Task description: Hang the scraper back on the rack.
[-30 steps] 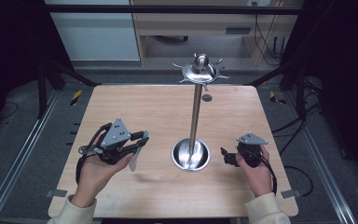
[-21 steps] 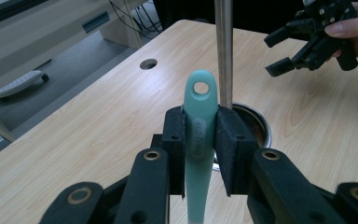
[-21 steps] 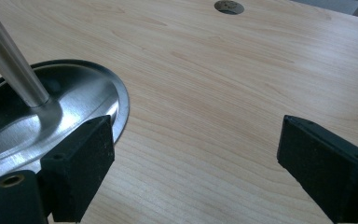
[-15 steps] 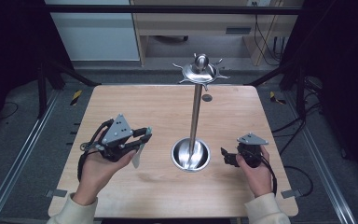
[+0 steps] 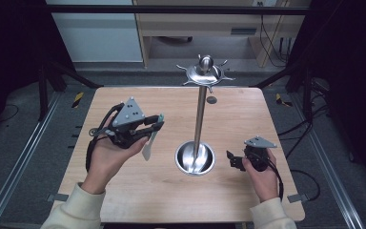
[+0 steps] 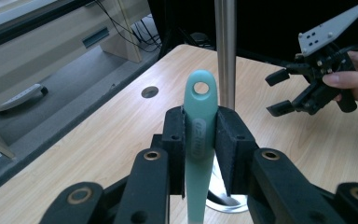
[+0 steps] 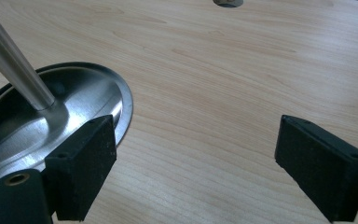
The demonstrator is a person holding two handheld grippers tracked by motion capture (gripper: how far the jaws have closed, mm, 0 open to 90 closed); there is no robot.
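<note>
Currently the left gripper (image 5: 158, 125) is raised above the left half of the wooden table (image 5: 124, 191), its jaws clamped on the handle of a mint-green spatula (image 5: 149, 145). Seen from the left gripper view, the handle (image 6: 198, 140) stands upright between the 2 black pads (image 6: 175, 140), with its hanging hole clear above them; from the high view, the pale blade hangs down below the jaws, off the table surface. Just to the right of the spatula stands the steel utensil stand (image 5: 200, 114), a thin pole rising from a round dished base (image 5: 195, 159) to a crown of hooks (image 5: 205, 72) at the top. The right gripper (image 5: 232, 161) is held low, near the right side of that base and well apart from the spatula. Its jaws stand wide apart and have just been closing slightly, with nothing between them except bare table in the right gripper view (image 7: 196, 158).
</note>
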